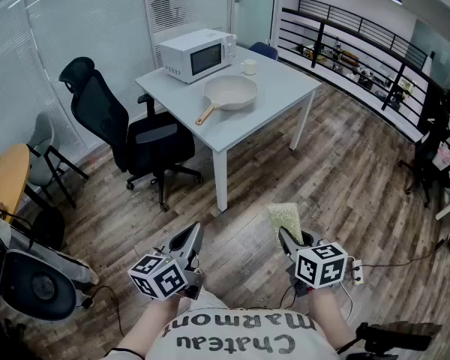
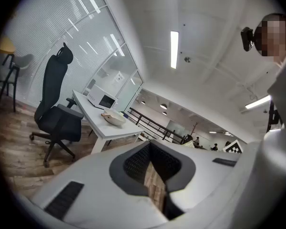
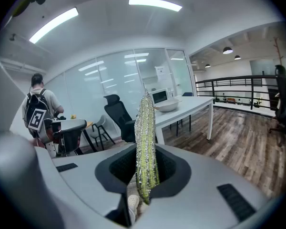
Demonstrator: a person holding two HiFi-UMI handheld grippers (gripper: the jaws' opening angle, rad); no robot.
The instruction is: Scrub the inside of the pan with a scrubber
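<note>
At the near left, the left tongs (image 2: 150, 146) are pressed fully together with nothing between them. They hang low in front of the person, over the wooden floor (image 1: 345, 178) and not over the surface (image 1: 285, 88).

That white surface stands toward the far middle of the room. The pan (image 1: 231, 93) sits on it mouth up, with a microwave (image 1: 195, 55) to its far left and a cup (image 1: 249, 67) just beyond it. The pan's wooden handle (image 1: 206, 114) runs out toward the near left, so its long axis slants from far right to near left, handle end on the left tongs' side. The pan lies far ahead of both tongs and well apart from them, roughly between their two lines. Neither looks clearly nearer.

At the near right, the right tongs (image 1: 289, 240) are clamped on the scrubber (image 3: 145, 142), a yellow-green glittery pad held on edge and standing out past the tips. In the right gripper view the pan shows far off, just right of the pad.

The coming move looks like an approach: the whole stretch of floor must be crossed before the pad can enter the pan. The handle's direction would suit the left tongs for steadying it.
</note>
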